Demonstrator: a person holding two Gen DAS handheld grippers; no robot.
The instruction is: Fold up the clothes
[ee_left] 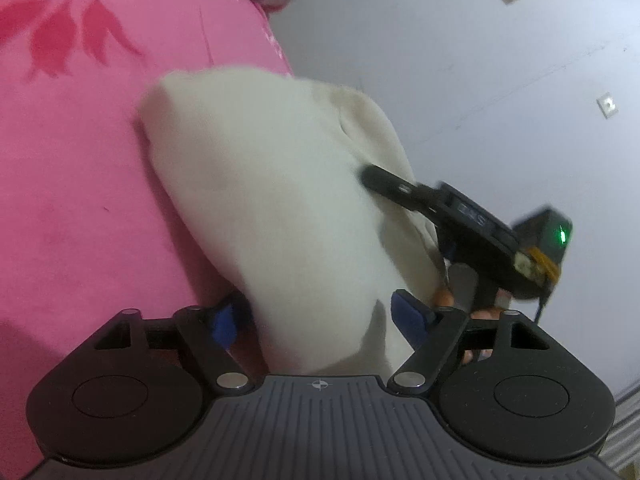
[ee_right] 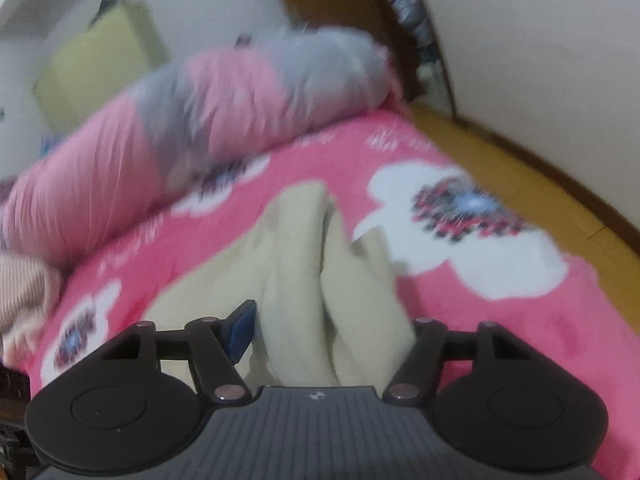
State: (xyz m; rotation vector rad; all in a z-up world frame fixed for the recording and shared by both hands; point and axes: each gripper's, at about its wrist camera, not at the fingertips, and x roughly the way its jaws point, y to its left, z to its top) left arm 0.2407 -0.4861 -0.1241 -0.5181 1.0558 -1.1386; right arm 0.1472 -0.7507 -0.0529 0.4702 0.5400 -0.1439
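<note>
A cream garment (ee_left: pixel 260 184) is bunched into a thick bundle and raised off the pink bed blanket (ee_left: pixel 60 160). My left gripper (ee_left: pixel 318 320) is shut on its near end, and cloth fills the gap between the blue pads (ee_left: pixel 224 320). My right gripper (ee_left: pixel 400 188) comes in from the right, one black finger pressed into the garment's side. In the right wrist view the cream garment (ee_right: pixel 296 248) runs away in long folds over the flowered blanket (ee_right: pixel 500 308). The right gripper (ee_right: pixel 326 332) is shut on its near end, and cloth hides the right pad.
A rolled pink and grey quilt (ee_right: pixel 220 112) lies across the far end of the bed. A pink knit garment (ee_right: pixel 20 288) sits at the left edge. Wooden floor (ee_right: pixel 500 168) runs along the bed's right side. A hand (ee_left: pixel 480 316) holds the right gripper near a pale wall (ee_left: pixel 500 80).
</note>
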